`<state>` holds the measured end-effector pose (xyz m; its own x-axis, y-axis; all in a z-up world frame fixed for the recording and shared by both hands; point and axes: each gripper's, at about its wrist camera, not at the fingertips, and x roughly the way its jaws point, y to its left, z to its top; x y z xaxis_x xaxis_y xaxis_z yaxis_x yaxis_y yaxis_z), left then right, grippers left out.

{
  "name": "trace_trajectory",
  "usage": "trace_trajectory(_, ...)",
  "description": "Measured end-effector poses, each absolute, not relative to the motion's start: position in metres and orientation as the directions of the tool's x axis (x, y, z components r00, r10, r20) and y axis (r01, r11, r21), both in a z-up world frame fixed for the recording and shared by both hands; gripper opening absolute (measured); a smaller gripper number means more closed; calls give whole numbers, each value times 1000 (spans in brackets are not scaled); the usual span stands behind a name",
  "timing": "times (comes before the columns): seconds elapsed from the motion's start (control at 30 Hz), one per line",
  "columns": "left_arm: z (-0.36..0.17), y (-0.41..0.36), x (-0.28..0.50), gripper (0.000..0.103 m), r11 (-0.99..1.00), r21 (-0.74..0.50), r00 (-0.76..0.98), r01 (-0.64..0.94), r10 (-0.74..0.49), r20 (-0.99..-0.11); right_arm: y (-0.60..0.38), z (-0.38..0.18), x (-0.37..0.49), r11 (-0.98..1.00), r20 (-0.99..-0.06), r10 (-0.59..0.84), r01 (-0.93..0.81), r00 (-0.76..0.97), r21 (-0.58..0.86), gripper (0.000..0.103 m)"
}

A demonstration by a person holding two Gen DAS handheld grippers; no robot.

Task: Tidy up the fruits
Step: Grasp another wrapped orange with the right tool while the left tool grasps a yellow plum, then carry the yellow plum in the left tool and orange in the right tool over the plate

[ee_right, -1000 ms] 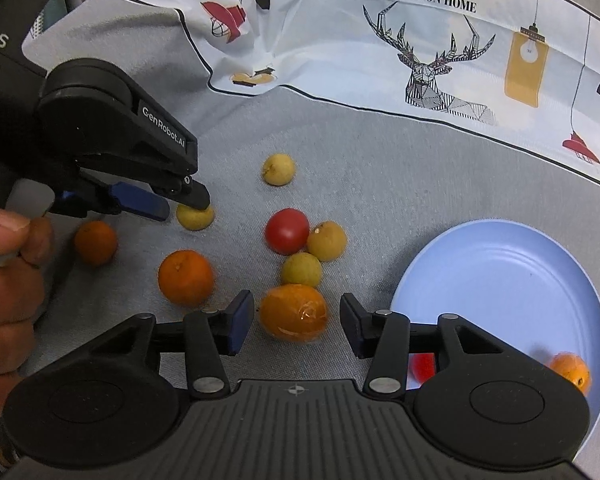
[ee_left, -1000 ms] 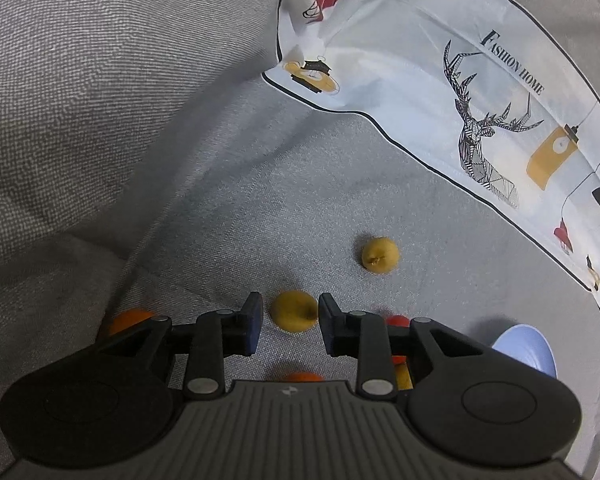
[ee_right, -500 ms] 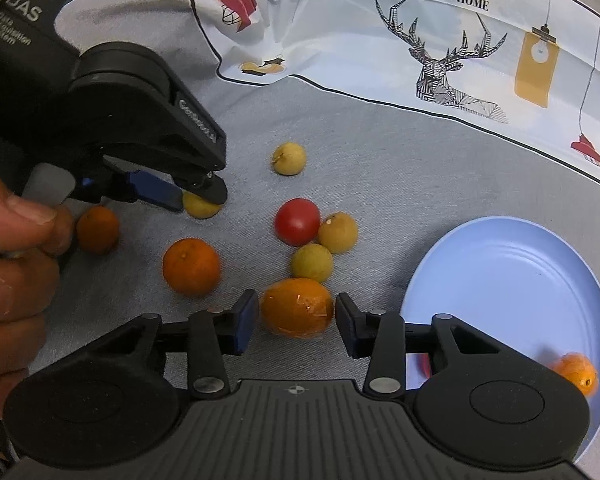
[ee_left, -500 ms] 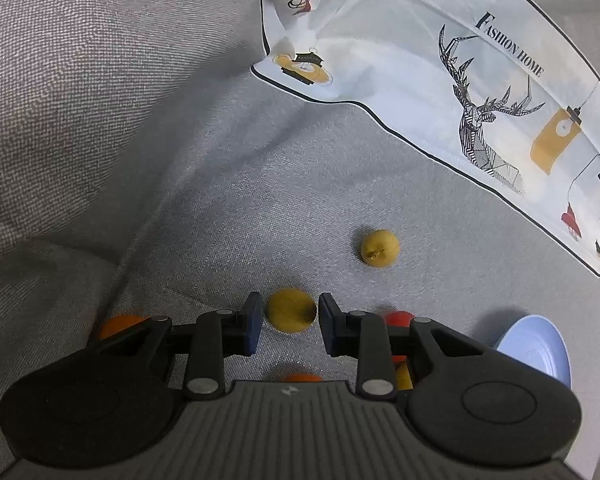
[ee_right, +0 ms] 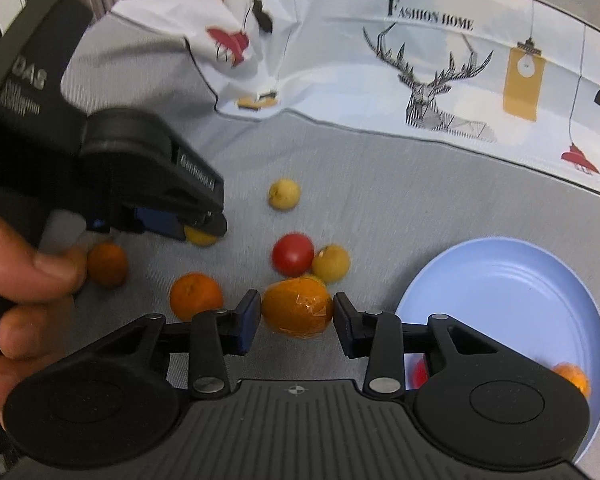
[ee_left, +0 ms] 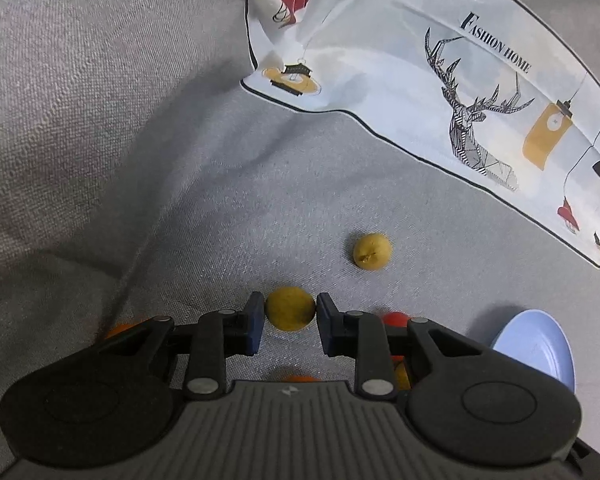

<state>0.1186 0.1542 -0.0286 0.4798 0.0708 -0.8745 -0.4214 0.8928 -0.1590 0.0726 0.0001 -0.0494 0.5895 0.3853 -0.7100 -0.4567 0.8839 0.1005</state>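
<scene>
blue plate (ee_right: 520,280), small orange (ee_right: 572,376) and red fruit (ee_right: 419,372) inside

Both wrist views look down past their fingers (ee_left: 256,316), close above grey surface (ee_left: 180,200); shared: deer cloth (ee_right: 440,80), plate (ee_right: 500,280).

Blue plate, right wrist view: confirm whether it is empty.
No. The blue plate holds an orange fruit near its right rim.

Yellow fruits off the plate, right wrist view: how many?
4. One nearest the cloth, one in the left gripper, one beside the tomato, one barely visible behind the wrapped orange.
</scene>
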Motion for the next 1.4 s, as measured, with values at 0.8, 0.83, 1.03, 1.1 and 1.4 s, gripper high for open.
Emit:
trace_trajectory(0.8, 14, 36, 46, 31, 994, 64, 678, -86, 106, -728, -132, -4, 59, 951, -560, 308, -270, 769, 153, 41)
trace_trajectory(0.83, 8, 38, 51, 31, 995, 33, 657, -92, 86, -749, -140, -4, 59, 954, -560, 298, -255, 773, 155, 41)
trace_trajectory(1.03, -6, 44, 70, 31, 995, -12, 635, -97, 52, -771, -184, -7, 62, 971, -568, 234, -165, 789, 172, 41)
trace_trajectory(1.1, -7, 44, 71, 31, 995, -43, 634, -86, 21, -773, -193, -10, 63, 972, -581, 227, -149, 782, 179, 41)
trace_trajectory(1.4, -9, 10, 70, 31, 985, -149, 633, 92, -173, -754, -195, -14, 64, 975, -610, 216, -139, 763, 171, 41)
